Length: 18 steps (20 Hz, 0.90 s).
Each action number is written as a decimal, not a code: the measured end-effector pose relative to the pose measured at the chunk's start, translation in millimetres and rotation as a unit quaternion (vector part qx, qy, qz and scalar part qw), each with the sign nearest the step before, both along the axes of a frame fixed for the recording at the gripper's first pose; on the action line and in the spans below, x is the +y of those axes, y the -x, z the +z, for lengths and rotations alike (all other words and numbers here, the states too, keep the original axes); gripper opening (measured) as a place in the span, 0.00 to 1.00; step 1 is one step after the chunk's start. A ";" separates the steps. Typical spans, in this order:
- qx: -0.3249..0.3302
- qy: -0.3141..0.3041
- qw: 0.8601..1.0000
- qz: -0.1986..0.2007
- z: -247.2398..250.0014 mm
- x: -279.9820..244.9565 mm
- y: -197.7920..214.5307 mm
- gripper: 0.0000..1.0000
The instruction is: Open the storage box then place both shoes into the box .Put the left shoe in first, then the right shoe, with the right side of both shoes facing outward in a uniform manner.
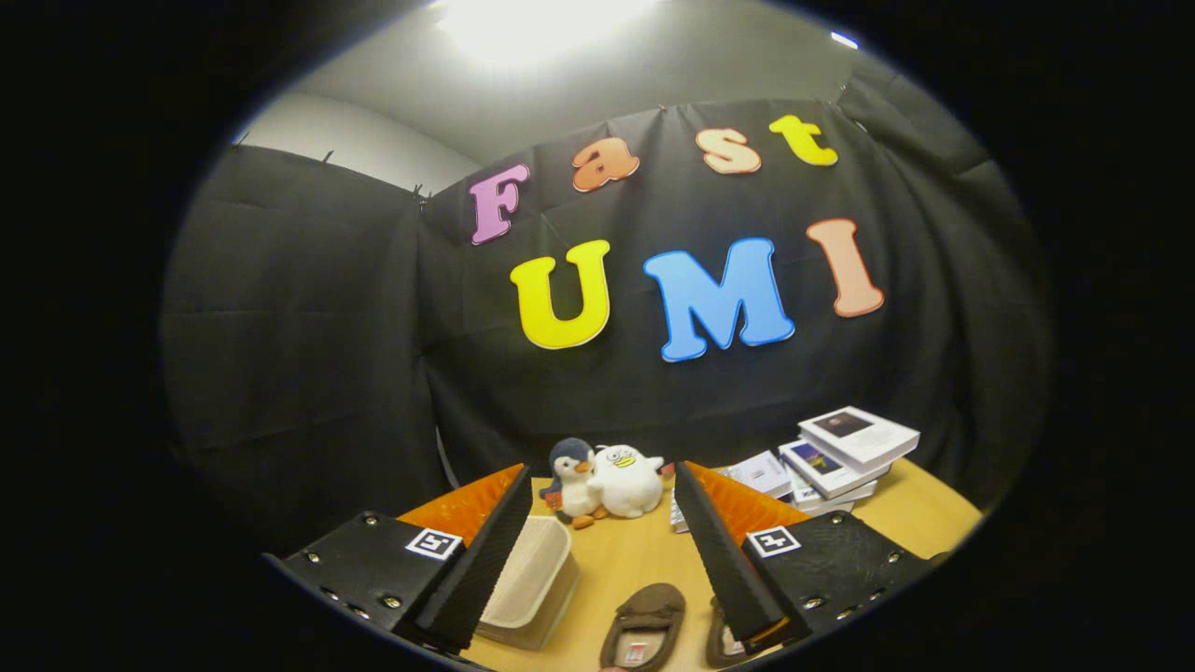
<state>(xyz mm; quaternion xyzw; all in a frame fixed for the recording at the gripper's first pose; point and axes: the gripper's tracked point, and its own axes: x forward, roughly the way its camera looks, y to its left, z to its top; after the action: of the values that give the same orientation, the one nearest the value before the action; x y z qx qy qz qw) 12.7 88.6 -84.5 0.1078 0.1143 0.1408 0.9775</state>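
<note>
Box [532, 583] seen low on table [920, 511], beside left finger, partly hidden by it. One shoe [644, 623] laid between fingers; second shoe [721, 642] partly covered by right finger. Gripper [602, 546] held spread wide, nothing gripped. Beyond fingers, two plush toys [607, 481] seated against wall; book stack [840, 457] placed further right.

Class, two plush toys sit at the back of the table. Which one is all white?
The right-hand plush toy, round and white; its neighbour, the penguin, has a dark head. Both sit beyond the open gripper.
</note>
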 end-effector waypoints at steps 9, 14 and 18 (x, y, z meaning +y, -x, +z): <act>0.182 -0.205 0.962 0.012 -83.0 15.8 3.9 0.98; 0.255 -0.311 0.915 0.044 -107.8 38.1 16.9 0.98; 0.303 -0.375 0.874 0.056 -131.5 56.2 23.5 0.98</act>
<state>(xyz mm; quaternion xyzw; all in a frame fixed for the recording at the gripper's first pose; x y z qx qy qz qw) -10.9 144.8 -216.0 0.4976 0.3497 0.1881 0.7712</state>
